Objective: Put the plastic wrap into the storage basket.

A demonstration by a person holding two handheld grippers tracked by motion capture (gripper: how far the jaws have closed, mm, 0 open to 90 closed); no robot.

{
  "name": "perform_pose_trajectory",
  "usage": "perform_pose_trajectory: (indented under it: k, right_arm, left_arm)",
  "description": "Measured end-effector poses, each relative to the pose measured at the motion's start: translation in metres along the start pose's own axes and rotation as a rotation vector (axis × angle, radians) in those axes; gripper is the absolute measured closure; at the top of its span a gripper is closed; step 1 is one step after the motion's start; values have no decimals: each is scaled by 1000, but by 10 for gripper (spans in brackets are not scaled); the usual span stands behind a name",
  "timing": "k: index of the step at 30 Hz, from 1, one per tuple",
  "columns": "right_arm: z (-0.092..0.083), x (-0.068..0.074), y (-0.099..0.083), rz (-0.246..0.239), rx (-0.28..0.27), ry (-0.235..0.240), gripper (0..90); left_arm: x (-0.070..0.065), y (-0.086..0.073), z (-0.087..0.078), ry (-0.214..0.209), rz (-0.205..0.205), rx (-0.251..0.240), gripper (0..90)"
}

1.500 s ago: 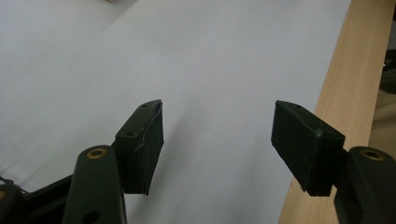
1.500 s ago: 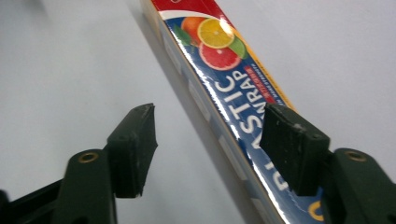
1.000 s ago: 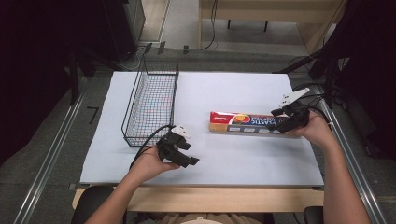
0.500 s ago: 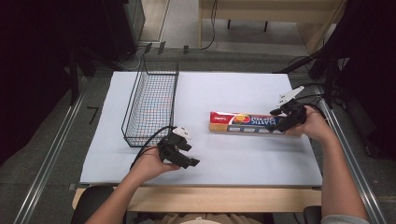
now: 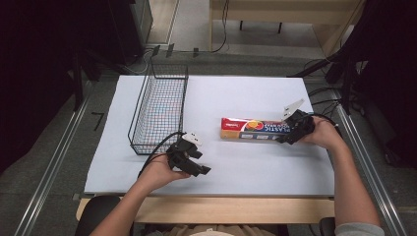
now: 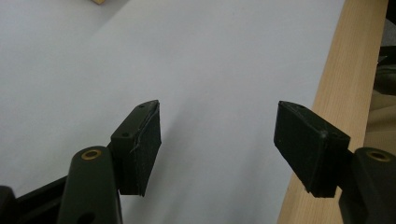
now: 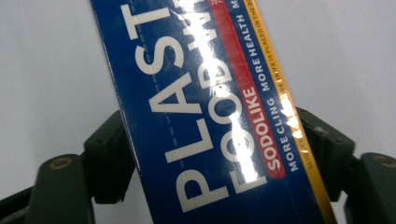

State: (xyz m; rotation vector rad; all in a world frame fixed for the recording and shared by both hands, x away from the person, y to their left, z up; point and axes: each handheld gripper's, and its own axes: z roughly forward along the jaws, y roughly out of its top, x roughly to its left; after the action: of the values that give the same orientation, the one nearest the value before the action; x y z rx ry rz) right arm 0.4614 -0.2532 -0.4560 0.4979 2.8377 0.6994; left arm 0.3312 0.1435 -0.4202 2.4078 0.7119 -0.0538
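A long blue and red plastic food wrap box (image 5: 251,129) lies flat on the white table top, right of centre. My right gripper (image 5: 287,137) is at the box's right end. In the right gripper view the box (image 7: 205,107) fills the gap between the jaws, and both pads (image 7: 109,158) touch its sides. These jaws have just been closing, with the box between them. My left gripper (image 5: 199,169) rests near the front edge, open. Nothing is between its pads (image 6: 140,144); white table top lies beneath.
A black wire basket (image 5: 147,147) stands at the left of the white table top (image 5: 246,93), just beyond my left hand. The wooden front edge (image 6: 336,93) runs beside my left gripper. Cables trail at the right of the table.
My right gripper has sunk onto the right end of the box and now straddles it. The left hand has not moved.
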Motion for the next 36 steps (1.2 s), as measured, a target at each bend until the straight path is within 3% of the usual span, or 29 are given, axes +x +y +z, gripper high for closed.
perform_pose_trajectory:
  k: [2,5,9,11,20,27,31,36]
  right_arm:
    - [-4,2,-1,-32,-11,-4,319]
    - [-9,4,0,-37,-5,0,356]
    - [-9,4,1,-20,-7,43,376]
    - [-9,4,1,-7,-16,88,388]
    - [-21,11,7,18,-61,94,408]
    - [-33,22,14,49,-42,69,409]
    - [-38,29,17,104,-46,86,411]
    - [-42,43,23,105,-40,83,410]
  left_arm:
    - [0,0,-1,-5,6,0,323]
    - [-1,0,-1,-4,6,0,323]
    - [0,0,-2,-2,7,1,323]
    - [0,-1,-4,-3,6,-4,323]
    - [-2,0,-11,0,10,-19,322]
    - [-3,4,-17,-19,10,-22,320]
    - [-4,9,-22,-28,16,-18,321]
    - [-2,17,-28,-41,37,-11,320]
